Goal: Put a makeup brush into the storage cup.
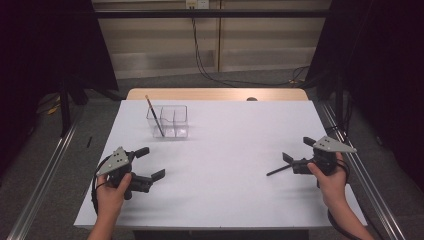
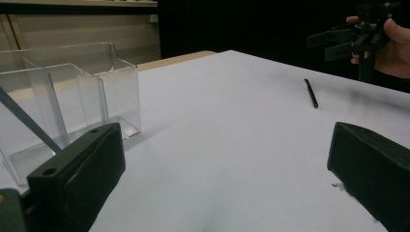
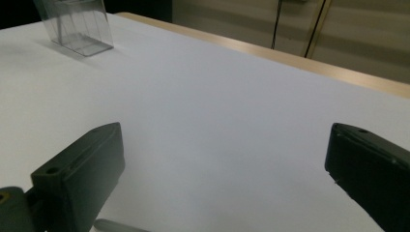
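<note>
The desk [image 1: 225, 165] has a smooth, matt white top, with bare pale wood along its far edge. The divided box [image 1: 168, 121] is clear, glossy plastic. Both grippers' jaws look matt black plastic; their top plates are dull grey metal.

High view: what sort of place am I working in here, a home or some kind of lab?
Probably a lab recording rig: a white-topped table hemmed by black curtains and metal rails, with cables trailing down a bare wall.

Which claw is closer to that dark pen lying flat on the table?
Right. The right claw hangs open almost over the pen, apart from it. The left claw is open far across the table.
</note>
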Tool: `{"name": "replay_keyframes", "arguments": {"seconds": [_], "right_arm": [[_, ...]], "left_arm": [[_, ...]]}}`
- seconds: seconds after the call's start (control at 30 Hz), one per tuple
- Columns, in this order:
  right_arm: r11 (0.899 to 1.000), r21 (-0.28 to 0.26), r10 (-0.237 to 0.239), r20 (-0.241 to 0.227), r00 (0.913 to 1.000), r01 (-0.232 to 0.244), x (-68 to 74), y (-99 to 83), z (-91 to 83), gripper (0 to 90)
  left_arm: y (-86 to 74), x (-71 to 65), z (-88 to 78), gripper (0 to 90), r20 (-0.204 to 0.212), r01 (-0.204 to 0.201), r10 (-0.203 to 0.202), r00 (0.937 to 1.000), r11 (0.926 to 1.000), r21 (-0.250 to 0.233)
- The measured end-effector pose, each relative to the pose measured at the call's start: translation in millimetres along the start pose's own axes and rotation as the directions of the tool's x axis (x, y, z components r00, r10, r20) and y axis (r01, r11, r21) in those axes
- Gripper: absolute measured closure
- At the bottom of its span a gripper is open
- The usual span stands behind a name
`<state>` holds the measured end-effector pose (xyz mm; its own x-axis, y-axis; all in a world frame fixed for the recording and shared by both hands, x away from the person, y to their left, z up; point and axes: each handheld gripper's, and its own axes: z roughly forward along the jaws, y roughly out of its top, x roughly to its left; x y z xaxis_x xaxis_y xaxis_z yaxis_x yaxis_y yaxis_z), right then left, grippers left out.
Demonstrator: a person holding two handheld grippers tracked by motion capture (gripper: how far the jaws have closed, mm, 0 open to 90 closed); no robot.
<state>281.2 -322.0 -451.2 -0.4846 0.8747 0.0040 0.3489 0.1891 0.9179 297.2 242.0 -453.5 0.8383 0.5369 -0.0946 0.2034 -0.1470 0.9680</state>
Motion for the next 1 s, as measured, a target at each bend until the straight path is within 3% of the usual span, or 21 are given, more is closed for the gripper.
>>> {"name": "replay_keyframes", "arguments": {"seconds": [0.13, 0.37, 0.67, 0.93, 1.0], "right_arm": [[0.997, 0.075, 0.034, 0.036, 0.9988, -0.037, -4.0, 2.9, 2.9, 0.0], [0.987, 0.144, 0.059, 0.057, 0.9966, -0.067, -7.2, 12.6, 5.0, 0.0], [0.966, 0.247, 0.049, 0.088, 0.9949, -0.070, -6.3, 20.1, 12.9, 0.3], [0.934, 0.344, 0.054, 0.129, 0.9901, -0.096, -10.1, 26.7, 20.0, 1.3], [0.921, 0.378, 0.039, 0.147, 0.9884, -0.093, -8.5, 28.8, 22.3, 1.4]], "left_arm": [[1.1, -0.4, 0.9, 0.0, 0.002, 0.009, -0.009, 1.0000, 0.9999, -0.011], [2.1, 0.2, 3.7, 0.0, 0.005, 0.002, -0.002, 1.0000, 1.0000, -0.007], [1.4, -1.5, 6.7, 0.0, 0.019, -0.009, 0.009, 0.9998, 0.9999, 0.008], [2.3, -1.1, 2.0, 0.0, 0.005, 0.008, -0.008, 1.0000, 0.9999, -0.012], [2.3, -1.1, 3.0, 0.0, 0.005, 0.007, -0.007, 1.0000, 0.9999, -0.010]]}}
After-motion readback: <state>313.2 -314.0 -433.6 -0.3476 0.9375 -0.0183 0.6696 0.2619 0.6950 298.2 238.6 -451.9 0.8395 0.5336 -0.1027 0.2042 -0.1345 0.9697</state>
